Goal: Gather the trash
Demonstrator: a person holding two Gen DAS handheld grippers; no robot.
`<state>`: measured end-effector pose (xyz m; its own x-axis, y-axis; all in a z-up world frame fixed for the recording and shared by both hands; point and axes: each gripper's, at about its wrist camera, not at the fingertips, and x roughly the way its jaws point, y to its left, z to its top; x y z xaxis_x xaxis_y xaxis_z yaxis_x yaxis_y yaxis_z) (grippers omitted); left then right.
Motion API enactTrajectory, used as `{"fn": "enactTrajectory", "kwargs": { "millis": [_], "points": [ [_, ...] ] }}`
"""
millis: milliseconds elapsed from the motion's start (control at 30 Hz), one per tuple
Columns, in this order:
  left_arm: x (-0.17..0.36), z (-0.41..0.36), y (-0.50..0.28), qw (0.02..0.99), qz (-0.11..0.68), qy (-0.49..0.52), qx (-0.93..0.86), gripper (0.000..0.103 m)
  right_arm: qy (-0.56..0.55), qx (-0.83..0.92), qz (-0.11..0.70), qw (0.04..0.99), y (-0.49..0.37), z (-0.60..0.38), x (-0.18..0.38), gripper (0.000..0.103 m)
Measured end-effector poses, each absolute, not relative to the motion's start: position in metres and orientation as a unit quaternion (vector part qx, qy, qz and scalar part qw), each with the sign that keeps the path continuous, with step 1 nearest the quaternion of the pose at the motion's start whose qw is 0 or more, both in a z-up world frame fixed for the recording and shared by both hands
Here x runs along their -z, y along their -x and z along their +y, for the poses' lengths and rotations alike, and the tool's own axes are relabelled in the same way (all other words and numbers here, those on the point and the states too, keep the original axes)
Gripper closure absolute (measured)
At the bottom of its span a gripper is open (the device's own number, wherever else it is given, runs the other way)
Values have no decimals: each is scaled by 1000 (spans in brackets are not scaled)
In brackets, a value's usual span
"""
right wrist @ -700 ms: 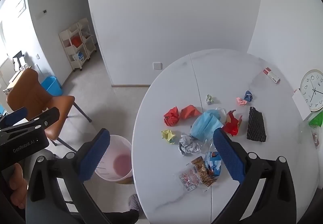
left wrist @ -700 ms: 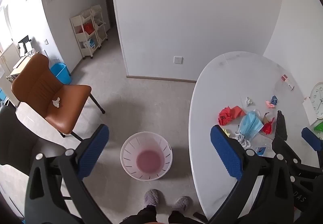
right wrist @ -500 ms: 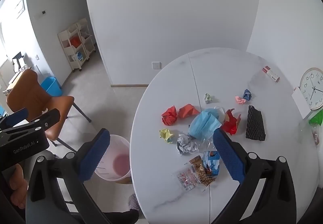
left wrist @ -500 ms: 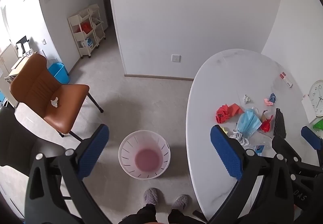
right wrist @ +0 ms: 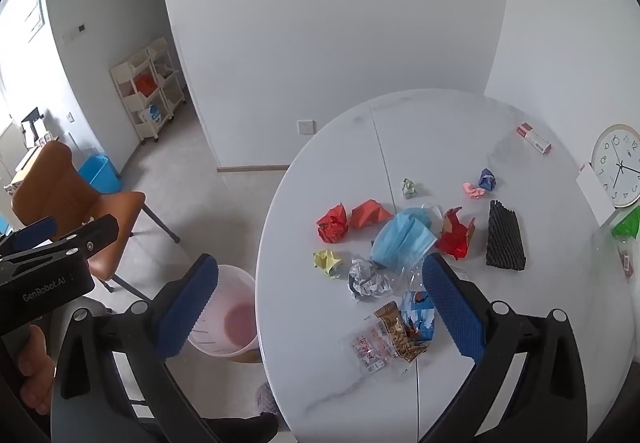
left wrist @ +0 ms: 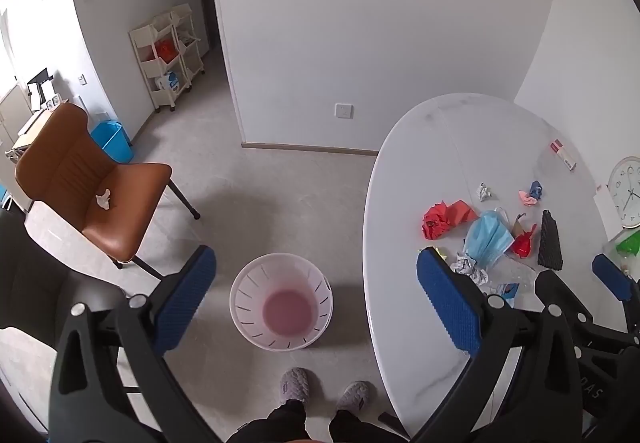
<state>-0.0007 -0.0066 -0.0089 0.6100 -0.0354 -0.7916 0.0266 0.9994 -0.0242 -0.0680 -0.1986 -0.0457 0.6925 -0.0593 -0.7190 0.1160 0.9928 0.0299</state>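
Since the earlier frames both views have drifted slightly, and we see the trash a little lower in frame. It lies untouched, clustered mid-table. The bin on the floor beside the table holds nothing, so we judge collection not begun. Left gripper and right gripper hang wide, holding nothing.

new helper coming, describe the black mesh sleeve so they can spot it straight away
On the white table, look to the right of the trash pile, toward the clock. The sleeve lies flat beside the red wrapper: the only black piece, a ribbed net rectangle.
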Motion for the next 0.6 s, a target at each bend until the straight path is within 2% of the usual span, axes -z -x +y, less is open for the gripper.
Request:
{"fn": "enactTrajectory", "kwargs": {
  "millis": [600],
  "points": [
    [6,-11,0,896,443,3,20,7,-38,54,391,918,70,-200,47,2]
  ]
}}
